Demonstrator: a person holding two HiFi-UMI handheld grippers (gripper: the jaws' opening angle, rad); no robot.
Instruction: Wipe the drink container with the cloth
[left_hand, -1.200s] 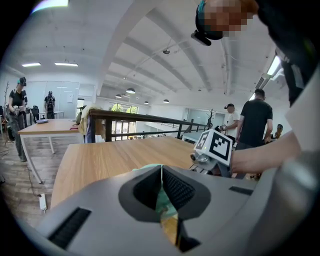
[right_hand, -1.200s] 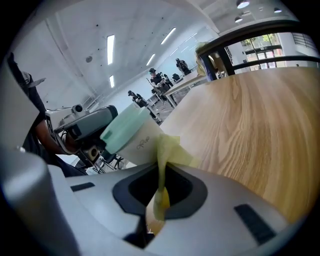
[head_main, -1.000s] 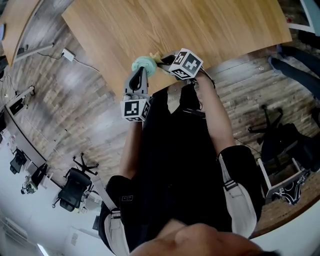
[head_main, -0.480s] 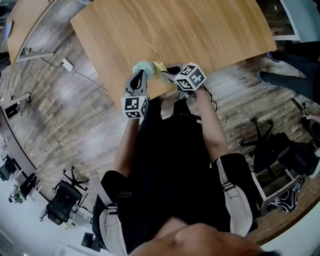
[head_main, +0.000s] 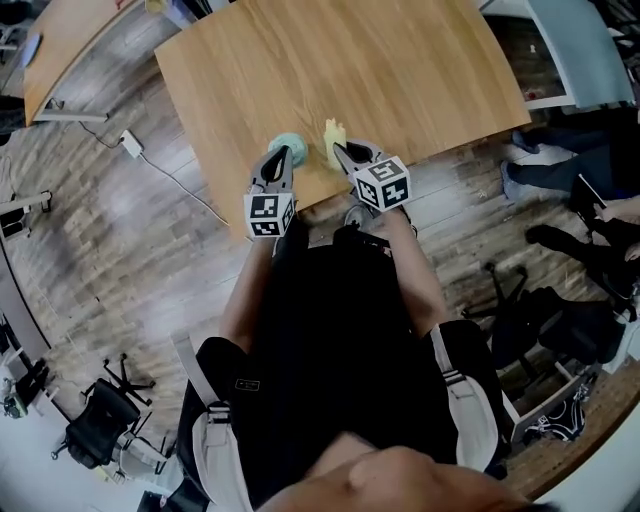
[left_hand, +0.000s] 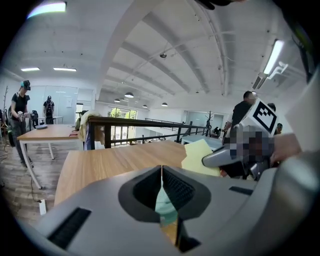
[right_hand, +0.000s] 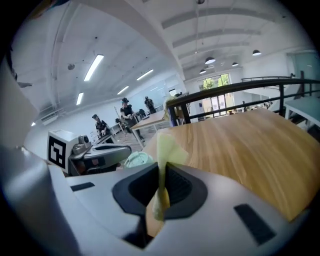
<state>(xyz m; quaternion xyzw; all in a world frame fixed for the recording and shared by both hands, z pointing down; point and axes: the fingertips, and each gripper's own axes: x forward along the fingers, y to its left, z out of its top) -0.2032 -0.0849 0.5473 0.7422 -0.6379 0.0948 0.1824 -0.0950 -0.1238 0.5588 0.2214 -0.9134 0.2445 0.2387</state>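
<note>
the drink container (head_main: 291, 147) is a small pale-green, round-topped thing sitting near the front edge of the wooden table (head_main: 400, 70), right by the person's body. the left gripper (left_hand: 161, 172) is on it: jaws drawn in almost to a slit, with a sliver of that pale green caught between the pads. just beside it on the right stands the cloth (right_hand: 167, 147), pale yellow and thin, rising upright in a folded peak. the right gripper (head_main: 345, 153) has its jaws squeezed tight on the cloth's lower edge, fabric poking out above and below the pads. from the head view, cloth and container are close together, and i can't tell whether they touch.
</note>
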